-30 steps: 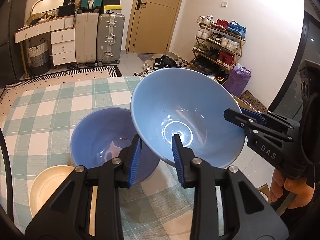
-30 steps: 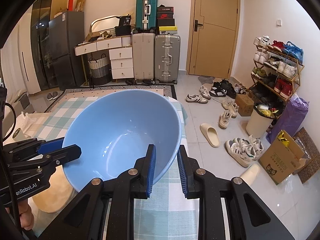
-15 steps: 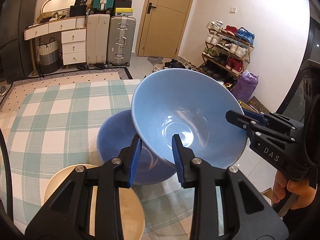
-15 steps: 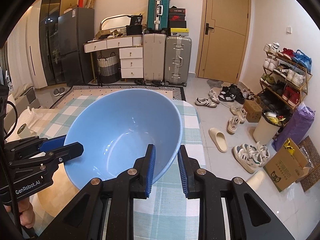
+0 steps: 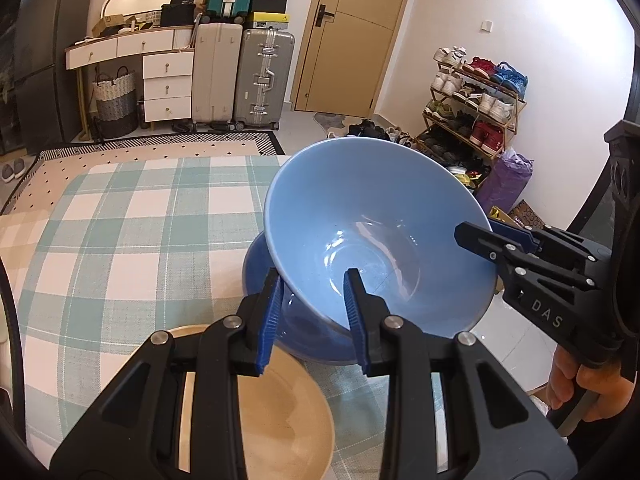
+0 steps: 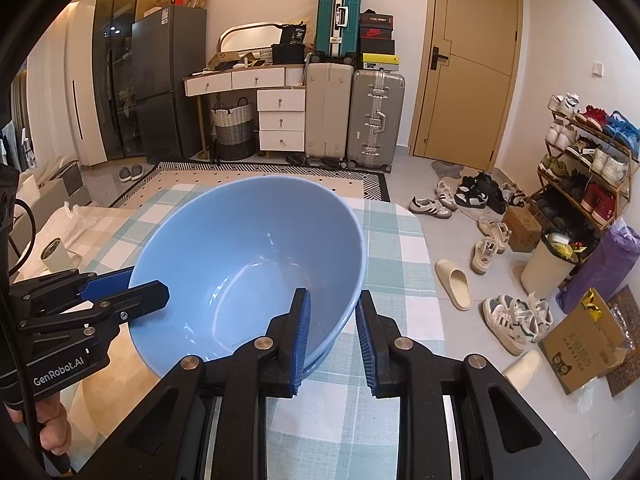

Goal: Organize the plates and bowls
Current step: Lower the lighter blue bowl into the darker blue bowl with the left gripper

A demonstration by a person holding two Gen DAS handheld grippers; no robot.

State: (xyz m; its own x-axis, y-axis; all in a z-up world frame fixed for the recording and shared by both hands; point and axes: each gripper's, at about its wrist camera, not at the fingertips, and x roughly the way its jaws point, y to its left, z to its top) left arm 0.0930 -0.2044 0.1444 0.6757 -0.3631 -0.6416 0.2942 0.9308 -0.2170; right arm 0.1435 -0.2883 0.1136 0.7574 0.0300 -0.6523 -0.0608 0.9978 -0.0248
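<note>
A light blue bowl hangs tilted in the air, gripped on both sides. My left gripper is shut on its near rim, one pad inside and one outside. My right gripper is shut on the opposite rim; in the left wrist view it shows at the right. Directly below sits a darker blue bowl on the checked tablecloth, mostly covered by the held bowl. A cream plate lies just in front of it, under my left fingers. The left gripper shows at the left of the right wrist view.
The table's right edge drops to a floor strewn with shoes. A white cup lies at the table's far left. Suitcases, a dresser and a shoe rack stand beyond. A person's hand holds the right gripper's handle.
Both grippers have carried the light blue bowl sideways until it is over the darker bowl, which it now largely hides. The cream plate has come further under my left fingers.
</note>
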